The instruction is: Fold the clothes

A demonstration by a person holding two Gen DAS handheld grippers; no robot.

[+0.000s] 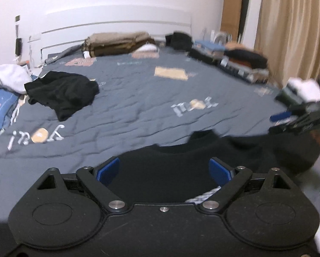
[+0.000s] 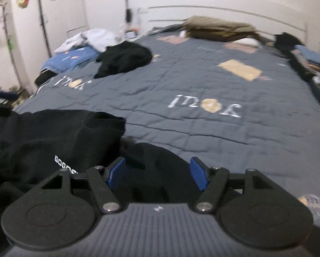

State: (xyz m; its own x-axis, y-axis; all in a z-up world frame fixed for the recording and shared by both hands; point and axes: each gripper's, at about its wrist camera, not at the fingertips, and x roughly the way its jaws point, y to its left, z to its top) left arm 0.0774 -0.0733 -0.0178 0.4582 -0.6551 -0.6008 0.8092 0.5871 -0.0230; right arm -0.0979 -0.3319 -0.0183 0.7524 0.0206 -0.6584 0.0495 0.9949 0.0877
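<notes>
Black sweatshirt [image 2: 52, 141] bunched at near edge of grey quilt [image 2: 202, 128]. Left gripper [image 1: 165, 172] jaws wide apart, nothing clamped; right gripper [image 2: 157, 174] jaws apart, nothing clamped. Advice: pinch 2 shoulder corners, spread flat before folding.

White print on black cloth, upside-down lettering on bedspread.
"GOGOS", cut off, on black garment [image 2: 59, 141]; "you!", inverted, on grey bedspread [image 2: 202, 81].

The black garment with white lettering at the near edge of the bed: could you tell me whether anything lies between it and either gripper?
Nothing visible does. The black garment with white lettering lies directly below the open left gripper and the open right gripper, with no other item over it. The crumpled black garment lies well away across the grey quilt.
</notes>
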